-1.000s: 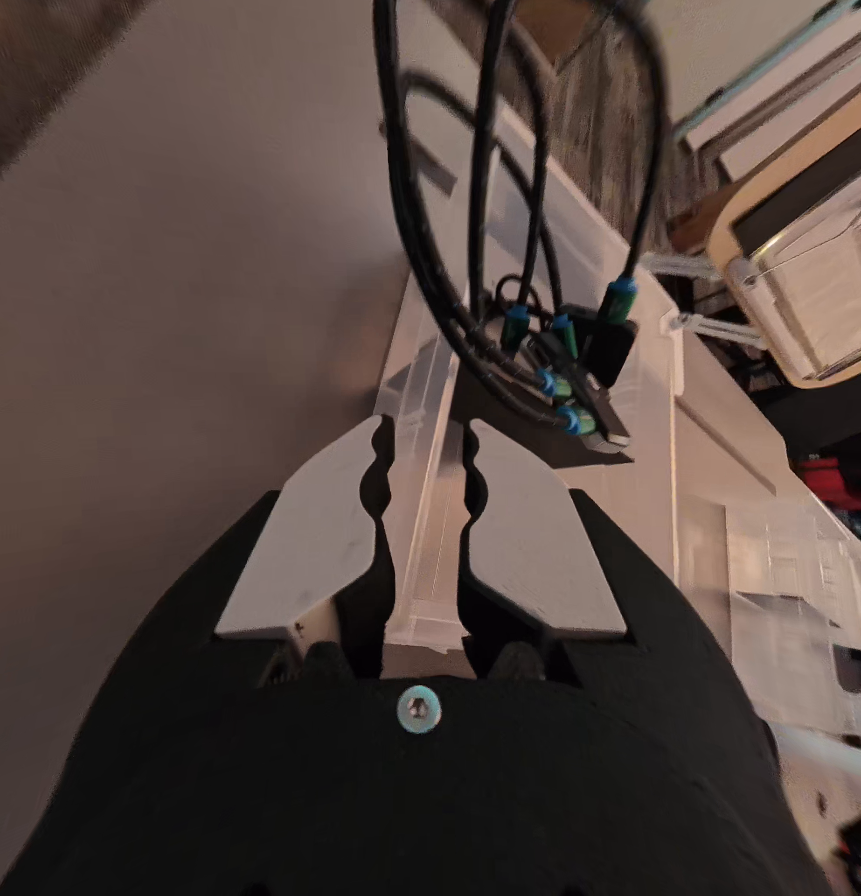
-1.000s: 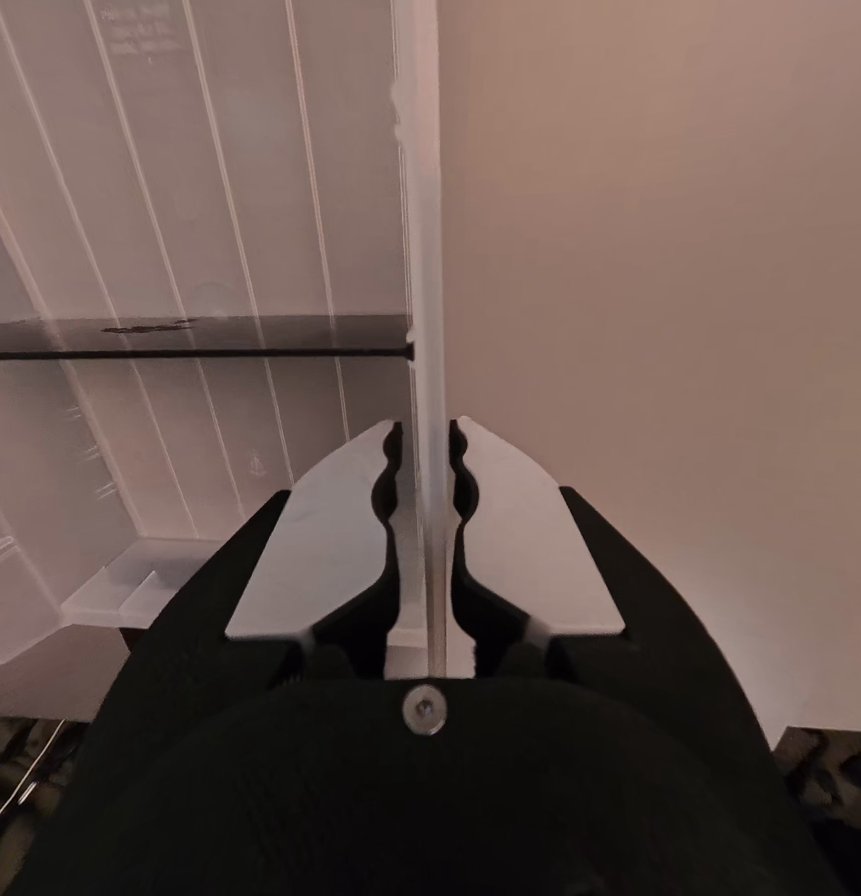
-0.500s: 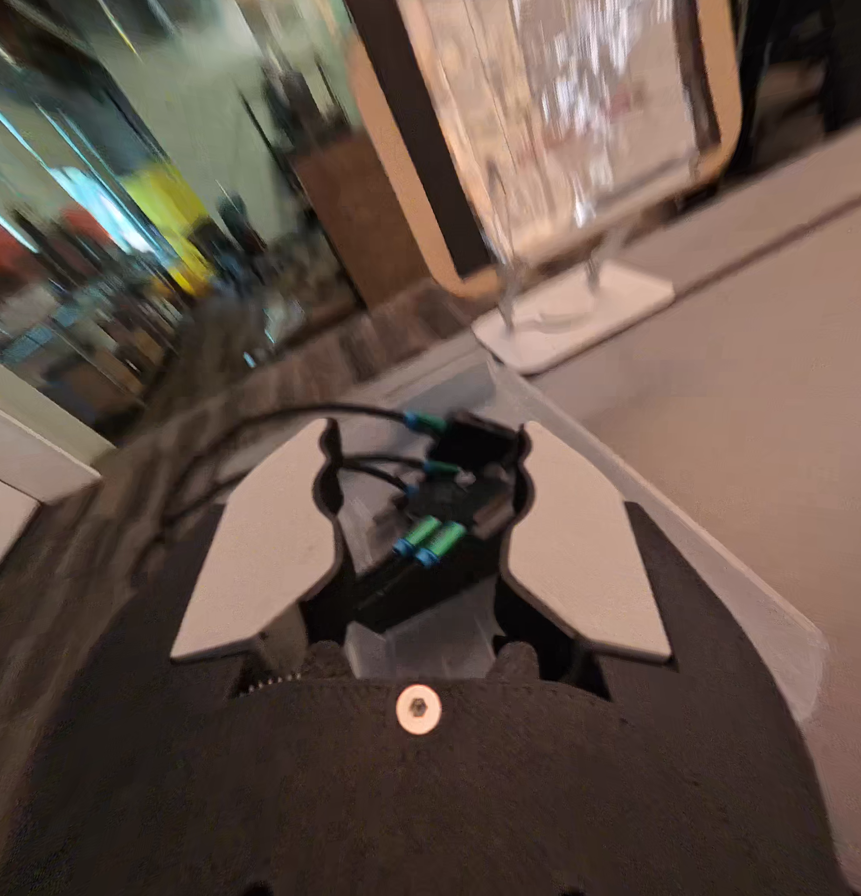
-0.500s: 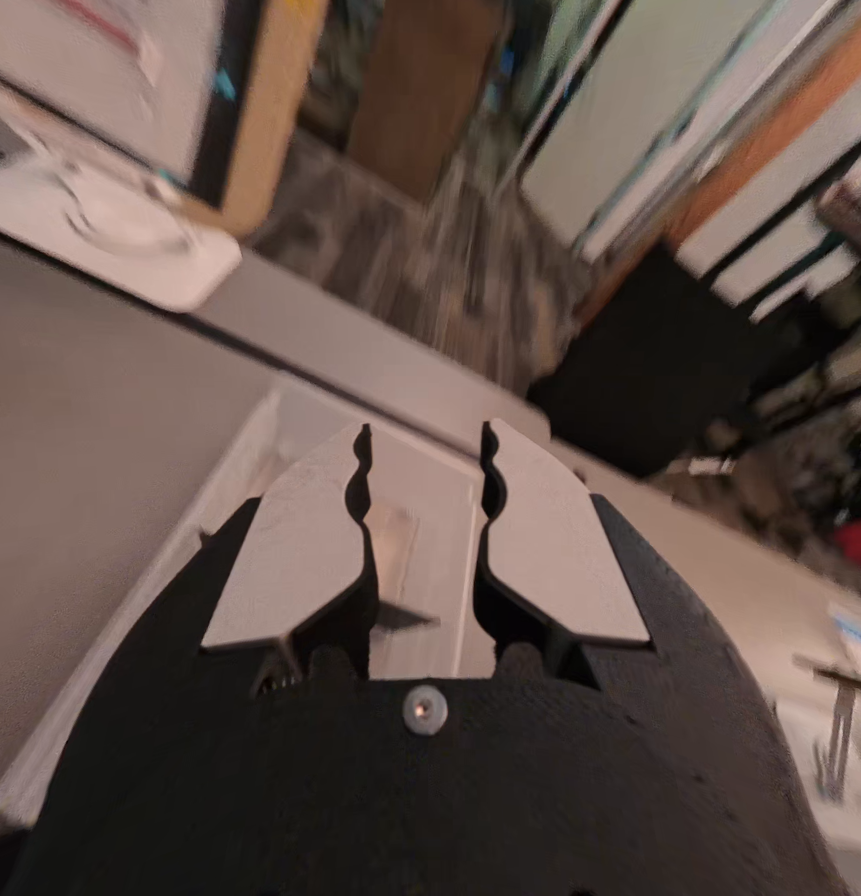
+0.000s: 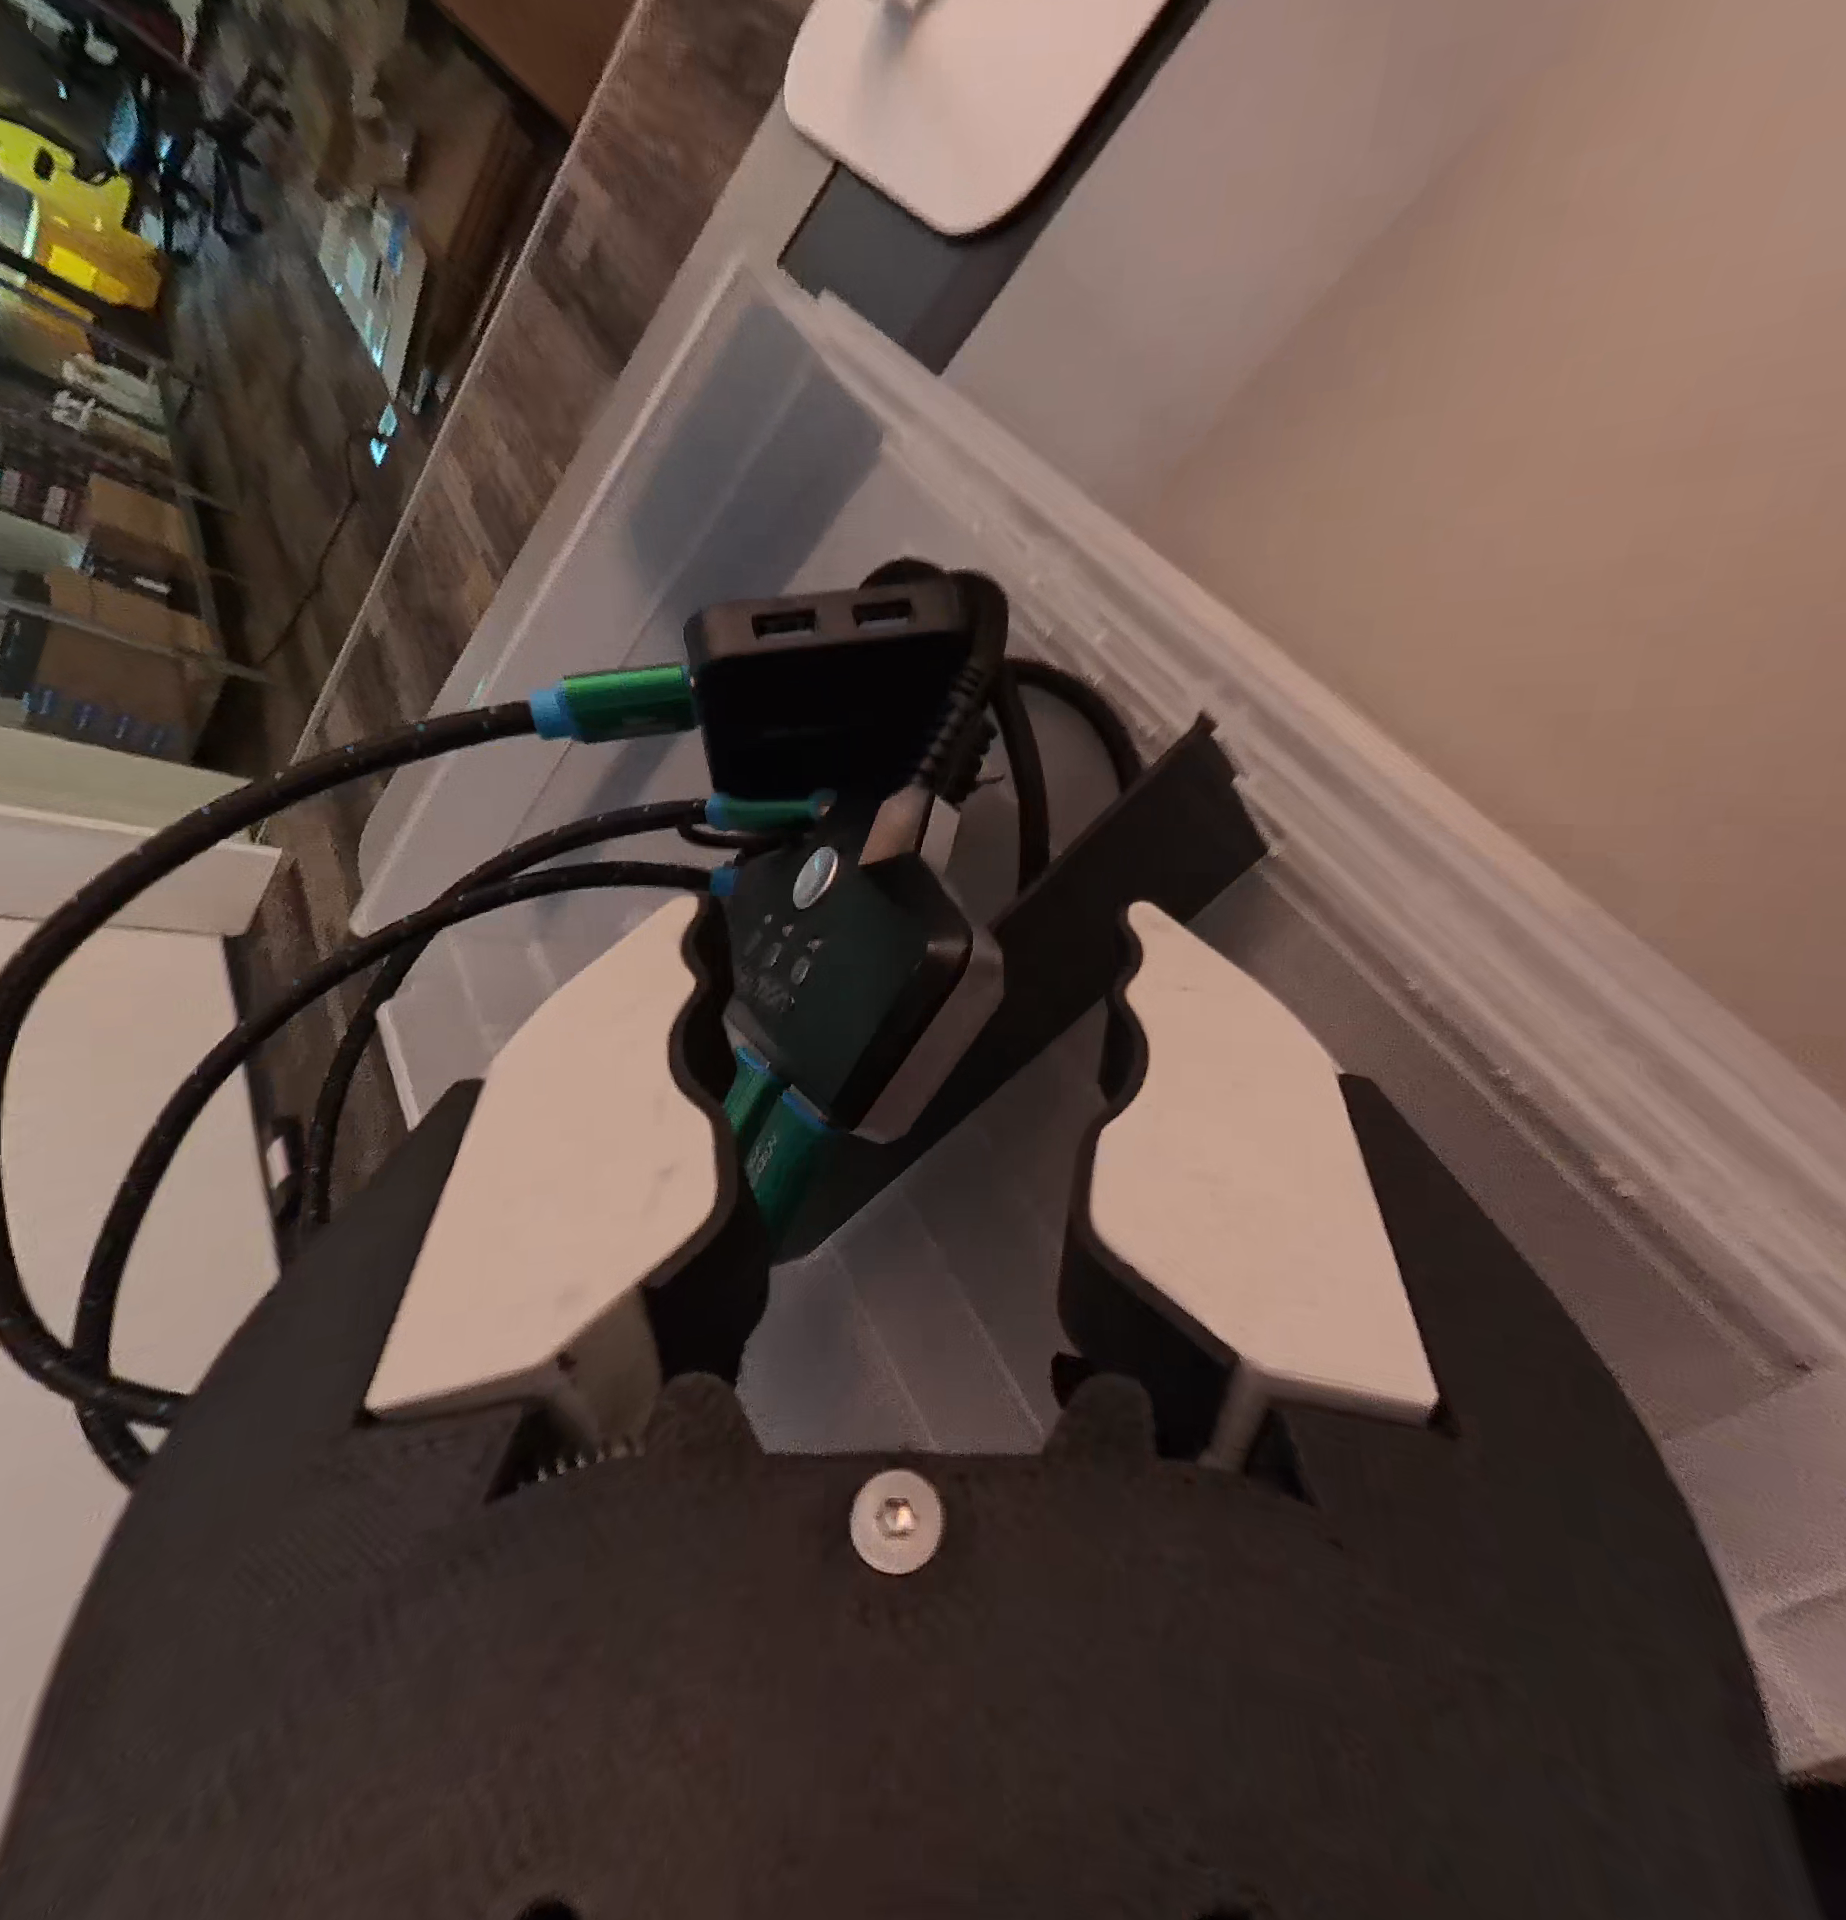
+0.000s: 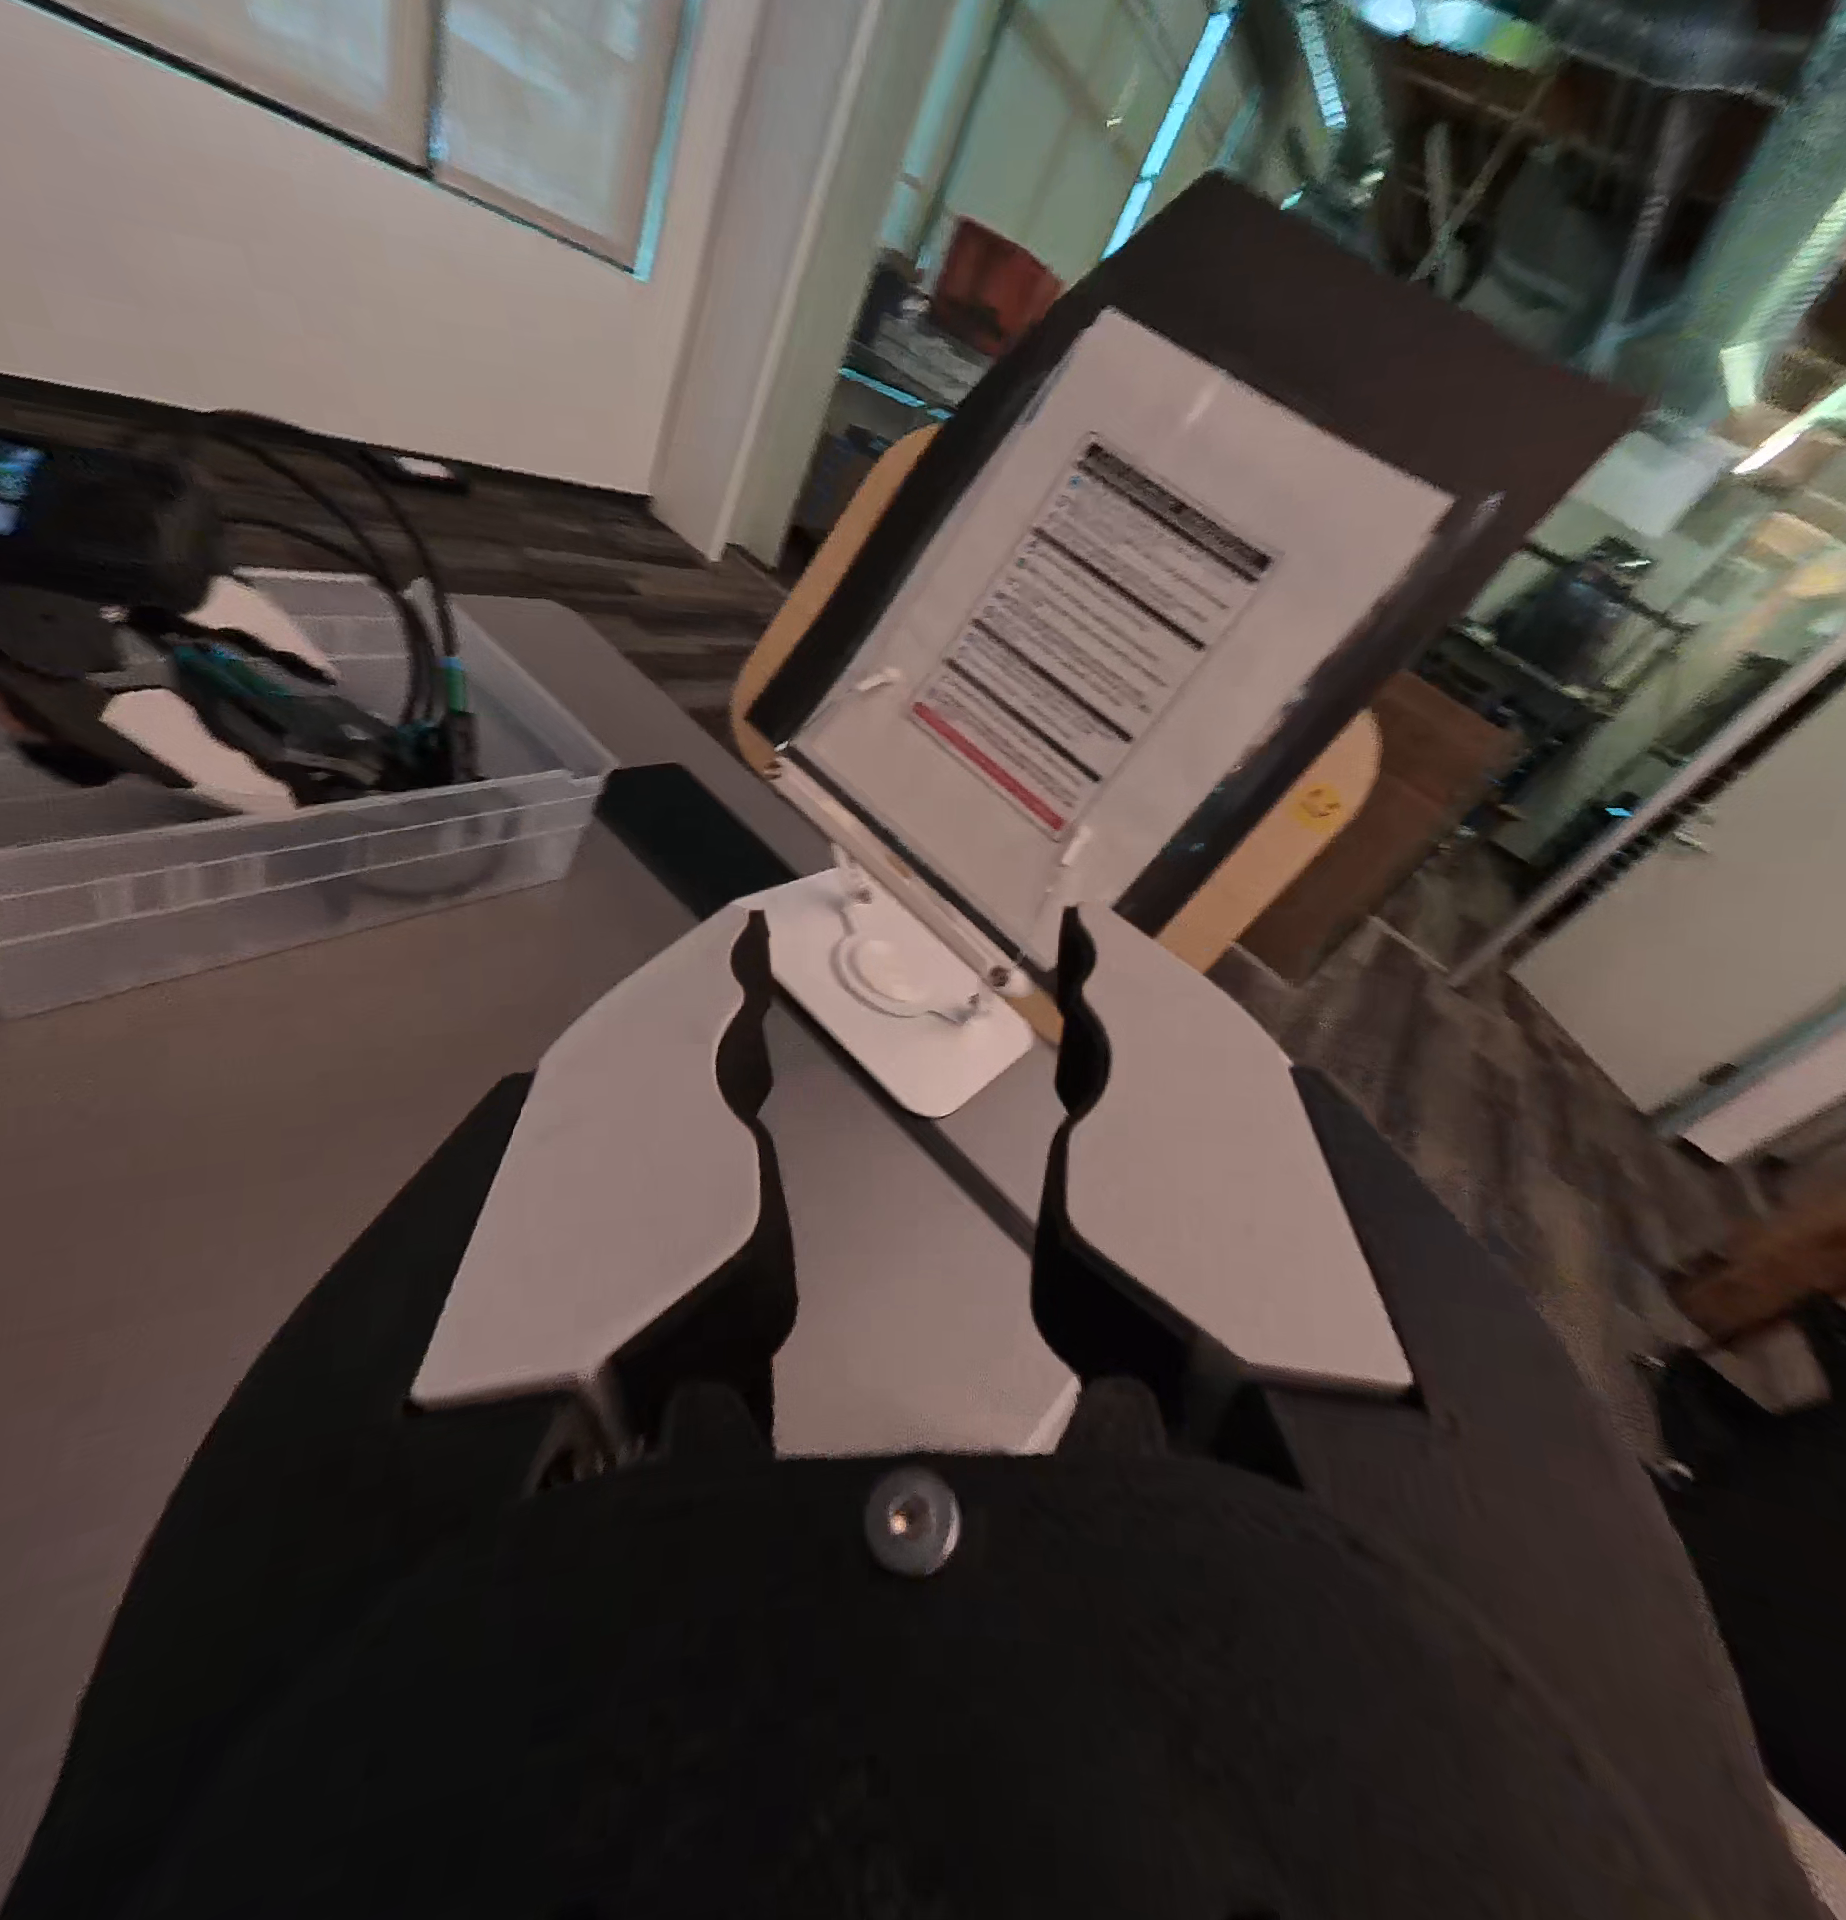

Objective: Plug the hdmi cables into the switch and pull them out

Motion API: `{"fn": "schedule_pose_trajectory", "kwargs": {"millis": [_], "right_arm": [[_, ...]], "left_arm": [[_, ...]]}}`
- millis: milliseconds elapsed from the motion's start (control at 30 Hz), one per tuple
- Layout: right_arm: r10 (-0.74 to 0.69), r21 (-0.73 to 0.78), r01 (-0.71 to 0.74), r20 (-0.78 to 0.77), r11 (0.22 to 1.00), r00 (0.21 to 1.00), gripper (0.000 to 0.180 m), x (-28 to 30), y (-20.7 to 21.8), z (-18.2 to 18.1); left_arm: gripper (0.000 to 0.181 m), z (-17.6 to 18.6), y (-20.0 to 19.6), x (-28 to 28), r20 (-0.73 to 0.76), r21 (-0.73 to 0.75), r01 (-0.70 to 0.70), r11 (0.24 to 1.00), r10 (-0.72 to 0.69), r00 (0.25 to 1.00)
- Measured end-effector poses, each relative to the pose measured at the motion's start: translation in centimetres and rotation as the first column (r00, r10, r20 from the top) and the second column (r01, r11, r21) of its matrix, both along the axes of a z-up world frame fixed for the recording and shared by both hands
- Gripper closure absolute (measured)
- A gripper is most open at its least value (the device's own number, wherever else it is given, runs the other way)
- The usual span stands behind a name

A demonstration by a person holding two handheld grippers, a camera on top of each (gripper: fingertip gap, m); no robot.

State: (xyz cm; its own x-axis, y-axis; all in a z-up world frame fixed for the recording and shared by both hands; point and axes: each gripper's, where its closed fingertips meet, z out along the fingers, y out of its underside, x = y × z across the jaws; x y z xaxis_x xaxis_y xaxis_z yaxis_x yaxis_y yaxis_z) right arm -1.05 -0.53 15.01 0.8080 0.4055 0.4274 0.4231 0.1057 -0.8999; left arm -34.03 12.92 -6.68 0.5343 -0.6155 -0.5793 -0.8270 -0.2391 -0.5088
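Observation:
The black HDMI switch [image 5: 846, 997] with a silver edge lies in a clear plastic bin [image 5: 1418, 935]. A green and blue HDMI plug [image 5: 779, 1143] sits in its near end. A second black box [image 5: 825, 696] lies behind it with a green plug [image 5: 618, 701] in its side. Black braided cables [image 5: 171, 831] loop off to the left. My left gripper [image 5: 914, 935] is open, its jaws on either side of the switch and apart from it. My right gripper [image 6: 911, 935] is open and empty above the grey table [image 6: 223, 1143]. From there the left gripper [image 6: 306, 732] shows in the bin [image 6: 275, 862].
A sign holder [image 6: 1054, 665] on a white base [image 6: 898, 997] stands at the table's far edge, ahead of the right gripper. A black strip [image 5: 1127, 852] leans against the bin's wall beside the switch. Floor and shelving lie beyond the table.
A second ago both grippers were shut on the bin's walls. Both have opened and let go. The left has swung into the bin around the switch; the right has turned away over the table.

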Motion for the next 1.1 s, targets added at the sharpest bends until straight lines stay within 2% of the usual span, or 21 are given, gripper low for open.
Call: {"fn": "schedule_pose_trajectory", "kwargs": {"millis": [133, 167, 300, 467, 567, 833, 1100], "right_arm": [[0.037, -0.086, -0.039, -0.024, 0.996, 0.999, 0.126, 0.8, 0.4, -1.5], [0.041, -0.093, -0.044, -0.034, 0.995, 0.999, 0.126, 1.0, 0.4, -1.7], [0.110, -0.126, -0.122, -0.094, 0.985, 0.990, 0.128, 0.6, -0.1, -1.9], [0.132, -0.118, -0.141, -0.087, 0.983, 0.987, 0.128, 0.4, -0.6, -1.6], [0.128, -0.111, -0.138, -0.089, 0.984, 0.988, 0.128, 0.6, -0.7, -1.4], [0.125, -0.122, -0.136, -0.092, 0.983, 0.988, 0.129, 0.6, -0.5, -1.7], [0.115, -0.150, -0.123, -0.062, 0.981, 0.991, 0.130, 0.1, 0.4, -2.8]], "left_arm": [[0.114, -1.3, 0.8, -0.9, -0.078, 0.006, -0.018, 1.000, 0.018, 0.997], [0.121, -1.2, 0.8, -1.1, -0.103, 0.026, -0.008, 1.000, 0.011, 0.995], [0.128, -1.4, 0.7, -1.4, -0.185, 0.021, -0.008, 1.000, 0.012, 0.983], [0.148, -0.6, 0.1, -1.6, -0.311, 0.039, 0.003, 0.999, 0.009, 0.950], [0.152, -0.1, -0.6, -1.9, -0.352, 0.019, 0.006, 1.000, 0.001, 0.936], [0.157, 4.8, -1.7, -1.6, -0.306, 0.119, -0.008, 0.993, 0.044, 0.951], [0.161, 10.3, -3.3, -2.5, -0.103, 0.249, -0.082, 0.965, 0.111, 0.989]]}}
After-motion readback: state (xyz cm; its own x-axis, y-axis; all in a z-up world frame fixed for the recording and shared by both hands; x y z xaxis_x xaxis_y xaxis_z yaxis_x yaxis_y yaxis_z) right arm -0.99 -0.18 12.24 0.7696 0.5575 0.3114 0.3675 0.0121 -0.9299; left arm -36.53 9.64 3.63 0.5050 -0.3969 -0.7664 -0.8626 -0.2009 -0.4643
